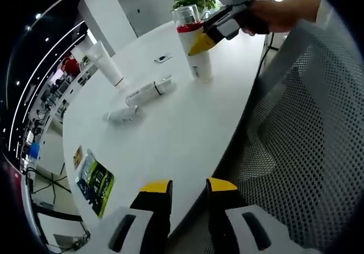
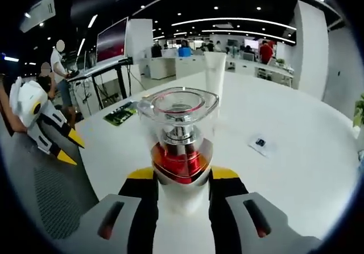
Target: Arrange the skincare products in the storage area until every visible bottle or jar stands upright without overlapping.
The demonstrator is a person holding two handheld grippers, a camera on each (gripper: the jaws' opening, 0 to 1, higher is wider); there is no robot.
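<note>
Pump bottle (image 1: 194,49) upright on the white table (image 1: 187,129) — right gripper (image 1: 203,42) closed on its red collar to keep it standing.
Near the bottle, two tubes (image 1: 149,92) (image 1: 120,115) lie flat; beyond them a white tube (image 1: 106,62) stands on its cap. Left gripper (image 1: 189,192) at the table edge, well apart from the bottle — jaws narrowly parted, holding nothing.

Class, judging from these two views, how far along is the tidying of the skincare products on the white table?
Done: the white tube stands upright. In hand: the right gripper is shut on the pump bottle, upright on the table. Left: two small white bottles lie on their sides. The left gripper hangs open at the table edge.
</note>
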